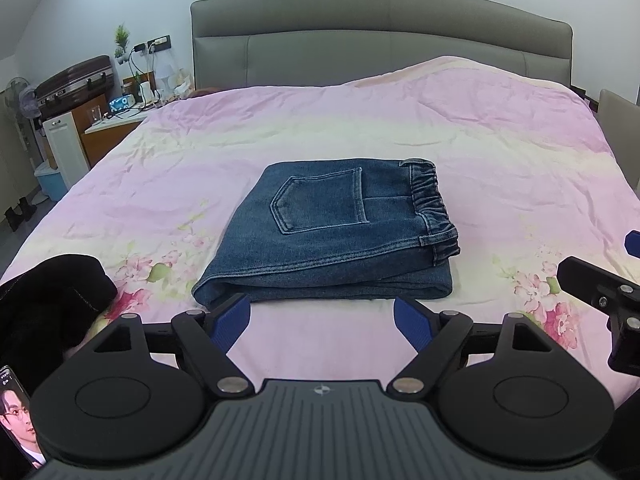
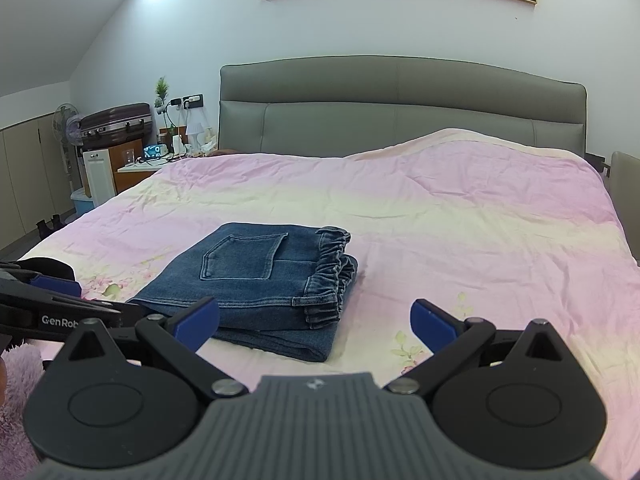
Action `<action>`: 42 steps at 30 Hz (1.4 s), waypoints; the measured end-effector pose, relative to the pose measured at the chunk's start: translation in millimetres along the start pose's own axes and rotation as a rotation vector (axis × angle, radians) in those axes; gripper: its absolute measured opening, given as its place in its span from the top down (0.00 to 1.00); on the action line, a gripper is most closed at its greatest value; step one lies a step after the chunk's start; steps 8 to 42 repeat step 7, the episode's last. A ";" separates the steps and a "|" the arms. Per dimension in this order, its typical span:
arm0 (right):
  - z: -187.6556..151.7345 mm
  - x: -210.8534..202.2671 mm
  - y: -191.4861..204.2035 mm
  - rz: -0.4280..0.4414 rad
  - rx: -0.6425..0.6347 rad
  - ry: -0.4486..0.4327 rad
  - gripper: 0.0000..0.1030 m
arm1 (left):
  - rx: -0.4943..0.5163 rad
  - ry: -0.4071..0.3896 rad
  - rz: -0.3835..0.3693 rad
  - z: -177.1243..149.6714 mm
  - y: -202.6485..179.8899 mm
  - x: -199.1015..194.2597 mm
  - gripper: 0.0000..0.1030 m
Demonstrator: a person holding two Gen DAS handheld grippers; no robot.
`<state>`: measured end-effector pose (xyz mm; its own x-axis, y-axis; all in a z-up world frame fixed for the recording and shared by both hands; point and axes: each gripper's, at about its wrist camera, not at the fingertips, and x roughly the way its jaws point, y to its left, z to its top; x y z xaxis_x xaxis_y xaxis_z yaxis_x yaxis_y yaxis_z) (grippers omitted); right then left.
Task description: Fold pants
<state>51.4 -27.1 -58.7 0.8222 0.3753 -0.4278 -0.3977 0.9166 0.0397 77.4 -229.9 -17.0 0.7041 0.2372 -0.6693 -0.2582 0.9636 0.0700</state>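
My left fingers stand wide apart with nothing between them, their blue pads just short of the near edge of the jeans. My right fingers are spread just as wide and also empty; the left-side pad overlaps the jeans' near corner in that view, though I cannot tell whether it touches the cloth.

The jeans lie on the bed, near its foot, folded into a compact stack with a back pocket facing up and the elastic waistband bunched along the right edge. I judge the folding itself done, or nearly so (the layers sit square enough, with only the bottom layer peeking out at the near side). If anything is left, the next move calls for a light tidy of that lower edge, or simply drawing both tools clear without dragging the stack.

Writing: in the right wrist view the other gripper crosses at the left, and its arm reads "GenRob", cut off by my own hardware. A phone at the lower left of the left wrist view shows a picture with small text too tiny to read. No label on the jeans is legible.
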 end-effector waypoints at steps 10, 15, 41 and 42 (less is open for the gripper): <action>-0.7 -1.5 -3.0 -0.002 0.005 -0.004 0.05 | -0.001 -0.005 -0.004 0.5 -1.8 -2.1 0.07; -0.7 -1.5 -3.0 -0.002 0.005 -0.004 0.05 | -0.001 -0.005 -0.004 0.5 -1.8 -2.1 0.07; -0.7 -1.5 -3.0 -0.002 0.005 -0.004 0.05 | -0.001 -0.005 -0.004 0.5 -1.8 -2.1 0.07; -0.7 -1.5 -3.0 -0.002 0.005 -0.004 0.05 | -0.001 -0.005 -0.004 0.5 -1.8 -2.1 0.07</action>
